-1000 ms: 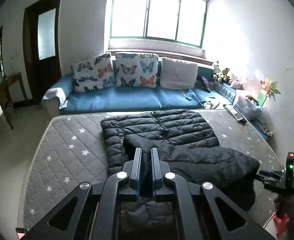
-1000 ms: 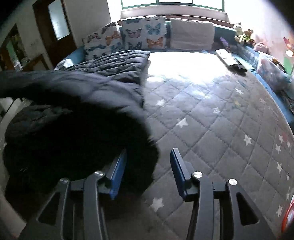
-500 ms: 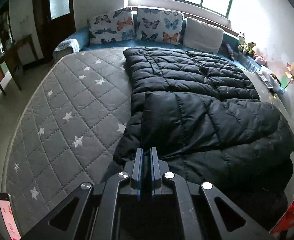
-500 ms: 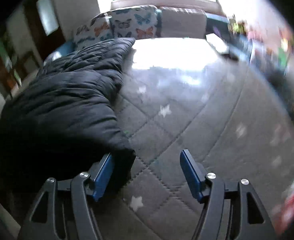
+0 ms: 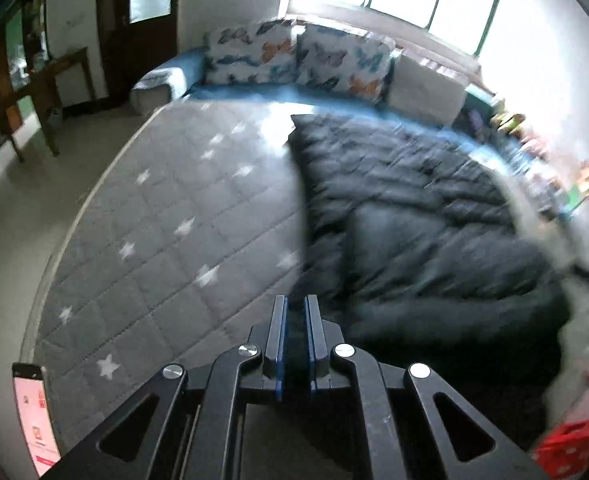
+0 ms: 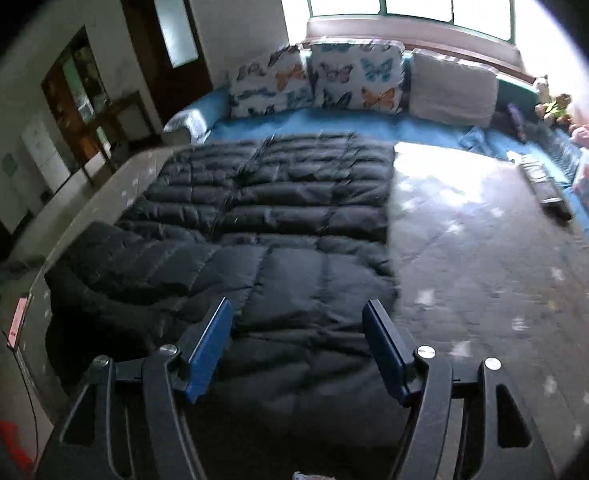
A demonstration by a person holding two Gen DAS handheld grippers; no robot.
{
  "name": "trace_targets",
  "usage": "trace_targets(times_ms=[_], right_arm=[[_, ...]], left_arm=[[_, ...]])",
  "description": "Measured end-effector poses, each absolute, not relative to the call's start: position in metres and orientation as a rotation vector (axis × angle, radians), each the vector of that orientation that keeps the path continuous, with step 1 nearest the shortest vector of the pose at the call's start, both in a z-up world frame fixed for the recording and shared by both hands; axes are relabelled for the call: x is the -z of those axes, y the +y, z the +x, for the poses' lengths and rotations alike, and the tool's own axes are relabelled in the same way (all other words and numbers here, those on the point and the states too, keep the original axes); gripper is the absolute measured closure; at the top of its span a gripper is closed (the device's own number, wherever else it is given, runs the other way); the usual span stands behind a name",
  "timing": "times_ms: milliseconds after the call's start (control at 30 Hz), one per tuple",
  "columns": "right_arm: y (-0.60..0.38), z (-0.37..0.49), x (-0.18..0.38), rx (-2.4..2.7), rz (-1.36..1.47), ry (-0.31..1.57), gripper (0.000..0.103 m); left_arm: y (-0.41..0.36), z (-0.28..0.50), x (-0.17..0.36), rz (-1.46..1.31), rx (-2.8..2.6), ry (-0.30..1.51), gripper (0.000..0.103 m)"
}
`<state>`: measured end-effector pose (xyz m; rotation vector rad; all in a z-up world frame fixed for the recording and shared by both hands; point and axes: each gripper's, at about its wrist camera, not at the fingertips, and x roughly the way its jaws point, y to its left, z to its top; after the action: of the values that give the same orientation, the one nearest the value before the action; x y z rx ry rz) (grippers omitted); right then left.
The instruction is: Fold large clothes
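A black quilted puffer jacket (image 5: 414,216) lies spread on the grey star-quilted mattress (image 5: 166,220), its near part folded over the rest. My left gripper (image 5: 296,300) is low at the jacket's near left corner. Its jaws are almost together and just starting to open, with dark fabric in the narrow slot. In the right wrist view the jacket (image 6: 294,216) fills the left half of the mattress (image 6: 494,260). My right gripper (image 6: 297,302) hovers open over its near edge, pads apart and touching nothing.
A blue sofa with butterfly cushions (image 6: 350,76) runs along the far side under the window. A remote (image 6: 546,188) lies at the right edge and a phone (image 5: 34,412) at the near left corner. A wooden table (image 5: 34,92) and door stand left. A red object (image 5: 566,444) sits near right.
The lifted part of the jacket has been laid down on the mattress. My left gripper sank with its corner. My right gripper let go, opened wide and swung over the jacket.
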<state>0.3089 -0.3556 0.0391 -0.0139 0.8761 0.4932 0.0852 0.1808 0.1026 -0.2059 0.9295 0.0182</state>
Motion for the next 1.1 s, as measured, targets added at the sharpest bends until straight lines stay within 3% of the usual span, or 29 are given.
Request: trace_targets(times_ms=[200, 500, 800, 933, 1100], right_arm=[[-0.339, 0.312, 0.001, -0.476, -0.015, 0.963, 0.029], [-0.336, 0.297, 0.012, -0.483, -0.070, 0.947, 0.028], [-0.325, 0.293, 0.018, -0.476, -0.164, 0.954, 0.028], [-0.317, 0.287, -0.011, -0.486, -0.202, 0.929, 0.028], [-0.300, 0.297, -0.037, -0.550, -0.184, 0.888, 0.028]], left_arm=[[0.106, 0.113, -0.140, -0.196, 0.261, 0.897, 0.092], [-0.018, 0.169, -0.092, -0.059, 0.509, 1.003, 0.092], [-0.017, 0.174, -0.016, -0.051, 0.443, 1.073, 0.093], [-0.010, 0.171, -0.027, -0.056, 0.430, 1.087, 0.092], [0.022, 0.165, -0.070, -0.067, 0.367, 0.973, 0.092]])
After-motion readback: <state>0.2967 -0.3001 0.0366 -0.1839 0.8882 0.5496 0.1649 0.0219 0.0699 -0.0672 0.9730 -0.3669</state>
